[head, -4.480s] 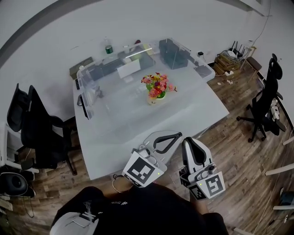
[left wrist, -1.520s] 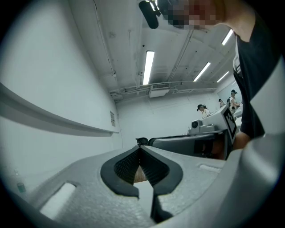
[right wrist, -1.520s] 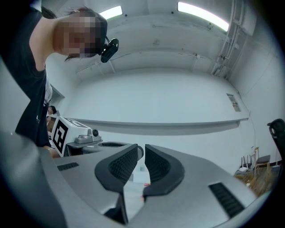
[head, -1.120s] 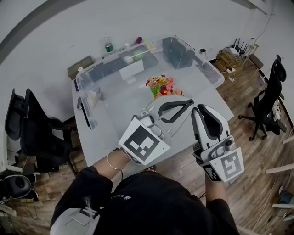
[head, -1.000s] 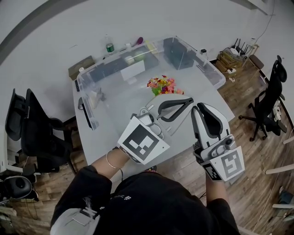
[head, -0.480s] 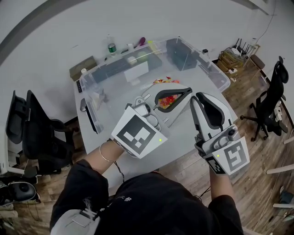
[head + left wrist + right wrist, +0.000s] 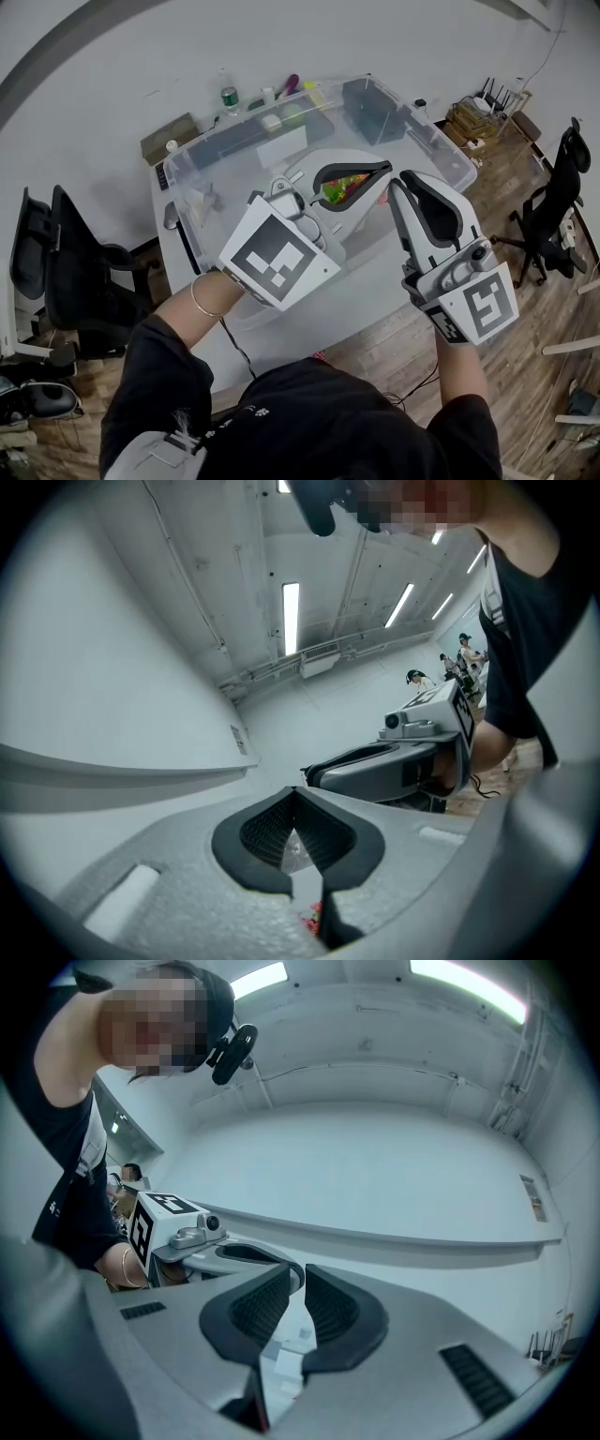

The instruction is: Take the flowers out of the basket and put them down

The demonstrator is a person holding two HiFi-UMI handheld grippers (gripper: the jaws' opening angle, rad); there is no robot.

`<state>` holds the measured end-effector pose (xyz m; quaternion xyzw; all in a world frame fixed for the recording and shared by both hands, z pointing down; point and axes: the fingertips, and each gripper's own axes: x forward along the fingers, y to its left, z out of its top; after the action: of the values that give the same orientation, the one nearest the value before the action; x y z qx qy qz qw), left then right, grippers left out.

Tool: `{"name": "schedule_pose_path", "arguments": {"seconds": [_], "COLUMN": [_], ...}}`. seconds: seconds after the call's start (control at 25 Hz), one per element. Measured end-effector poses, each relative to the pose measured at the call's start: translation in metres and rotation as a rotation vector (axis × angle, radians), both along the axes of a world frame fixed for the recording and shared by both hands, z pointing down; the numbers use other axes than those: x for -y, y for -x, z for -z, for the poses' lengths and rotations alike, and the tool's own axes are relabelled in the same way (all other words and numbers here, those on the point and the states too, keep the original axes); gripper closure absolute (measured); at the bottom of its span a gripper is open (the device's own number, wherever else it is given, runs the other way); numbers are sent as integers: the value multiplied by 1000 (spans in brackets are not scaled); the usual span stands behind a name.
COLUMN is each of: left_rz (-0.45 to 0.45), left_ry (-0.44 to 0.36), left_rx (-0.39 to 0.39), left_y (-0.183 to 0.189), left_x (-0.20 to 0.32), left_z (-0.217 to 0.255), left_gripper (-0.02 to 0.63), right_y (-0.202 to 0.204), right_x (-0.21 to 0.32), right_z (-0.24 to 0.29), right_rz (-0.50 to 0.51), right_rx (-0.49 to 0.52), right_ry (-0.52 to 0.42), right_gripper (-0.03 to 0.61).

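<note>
Head view finding: both grippers have come forward from the near edge of the table [image 7: 375,302] and now hang over the clear bin [image 7: 442,156], higher in the picture than a second ago.

Left gripper [image 7: 382,171]: closed tip to tip and holding nothing. Its own view confirms this, with the pads meeting at a point and only a scrap of colour showing far below them. It sits above the middle of the bin.

Right gripper [image 7: 398,187]: all but closed, with a thin slit between the pads and nothing in it. It sits just beside the left one, toward the bin's right-hand wall.

Flowers [image 7: 345,185]: these stood in plain sight beyond both grippers a second ago. Now they show only through the loop of the left gripper's jaws, within the outline of the bin and near its middle. The basket is hidden behind that gripper, so I cannot confirm its condition. Nothing suggests the flowers have left it.

Assessment: this is the approach and nothing more, since neither gripper has made contact or taken hold. Neither set of jaws has changed over this stretch, so both will have to open before the stems can be taken. With my own left gripper masking the flowers, the descent will call for care in judging where the stems stand.
</note>
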<state>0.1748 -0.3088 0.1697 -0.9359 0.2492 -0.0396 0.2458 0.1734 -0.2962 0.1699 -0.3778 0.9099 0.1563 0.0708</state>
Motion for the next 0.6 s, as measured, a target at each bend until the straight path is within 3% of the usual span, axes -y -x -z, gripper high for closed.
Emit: {"name": "schedule_pose_path", "arguments": {"seconds": [0.2, 0.4, 0.6], "left_rz": [5, 9, 34], "left_ry": [1, 45, 72], "left_rx": [5, -51, -57], "left_y": [9, 18, 16], "left_x": [17, 41, 63], "left_z": [2, -1, -7], "left_gripper": [618, 618, 618], "right_y": [8, 17, 14], "right_x": [17, 40, 63], "right_z": [1, 0, -5], "right_rz": [8, 13, 42], "right_rx": [-16, -36, -55], "right_ry": [11, 22, 40], "right_gripper": [537, 537, 537]}}
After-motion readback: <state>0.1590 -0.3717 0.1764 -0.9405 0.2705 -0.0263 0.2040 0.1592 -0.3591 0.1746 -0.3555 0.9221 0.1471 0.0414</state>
